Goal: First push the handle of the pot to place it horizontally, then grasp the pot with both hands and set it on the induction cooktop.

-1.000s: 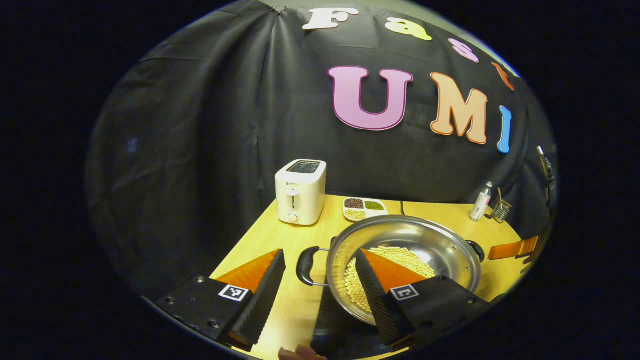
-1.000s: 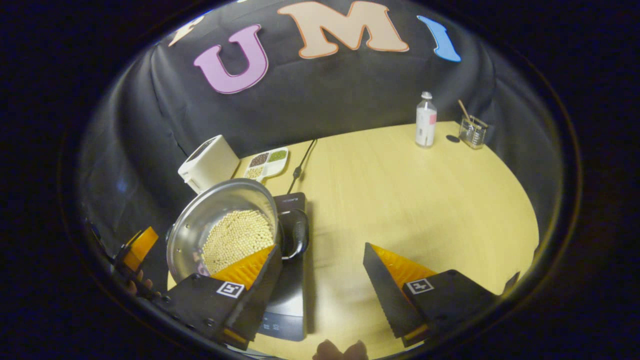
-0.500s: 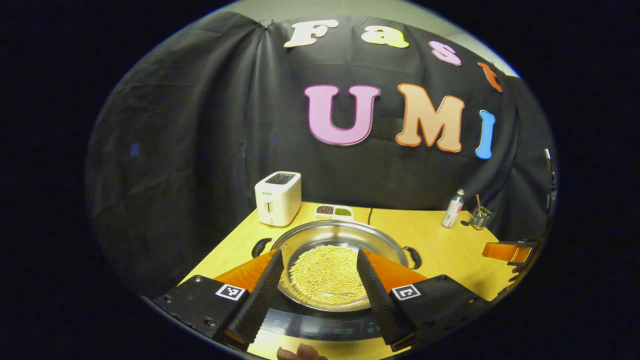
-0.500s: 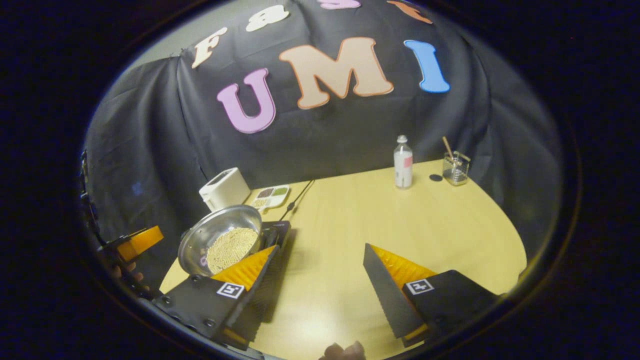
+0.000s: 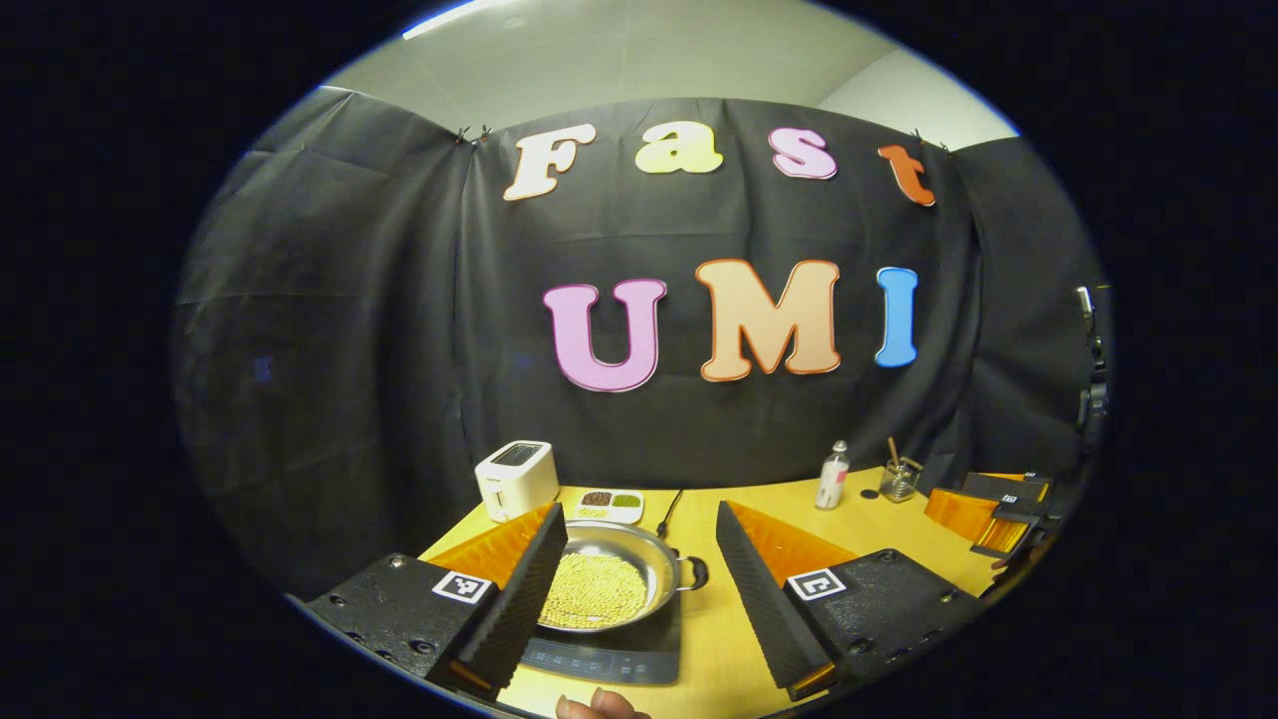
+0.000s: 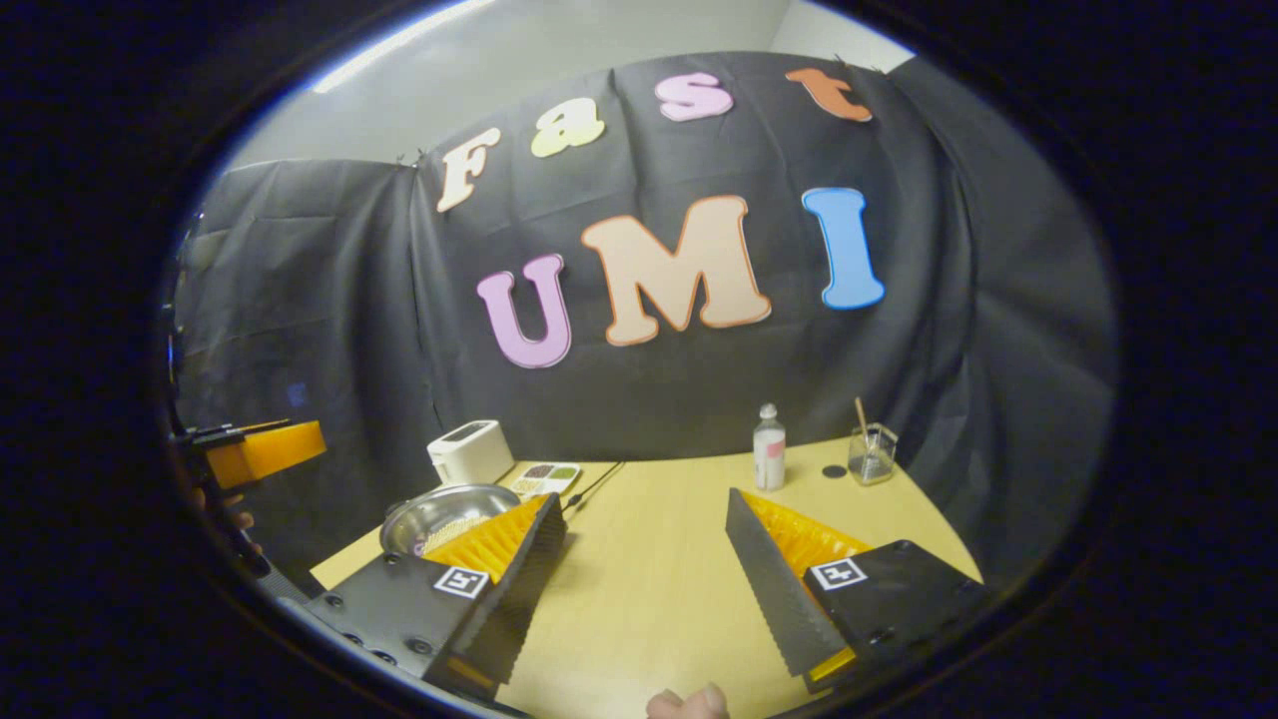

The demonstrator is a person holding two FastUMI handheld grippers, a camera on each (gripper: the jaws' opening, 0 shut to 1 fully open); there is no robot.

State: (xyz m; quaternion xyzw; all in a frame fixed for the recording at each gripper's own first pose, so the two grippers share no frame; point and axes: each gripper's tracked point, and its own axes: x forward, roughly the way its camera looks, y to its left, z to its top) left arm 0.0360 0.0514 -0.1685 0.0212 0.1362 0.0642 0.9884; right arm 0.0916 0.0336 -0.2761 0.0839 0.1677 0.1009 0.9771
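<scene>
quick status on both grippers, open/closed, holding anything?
Left gripper: open, holding nothing, drawn back above the pot on the induction cooktop.
Right gripper: open, holding nothing, over the table.

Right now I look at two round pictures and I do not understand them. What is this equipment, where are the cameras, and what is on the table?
A person holds a two-finger gripper in each hand; a camera rides on each. In the left gripper view, the left gripper is open and holds nothing. In the right gripper view, the right gripper is open too. On the yellow table a steel pot with pale beans sits on the black induction cooktop. Behind stand a white toaster, a divided tray, a bottle and a glass cup.
</scene>
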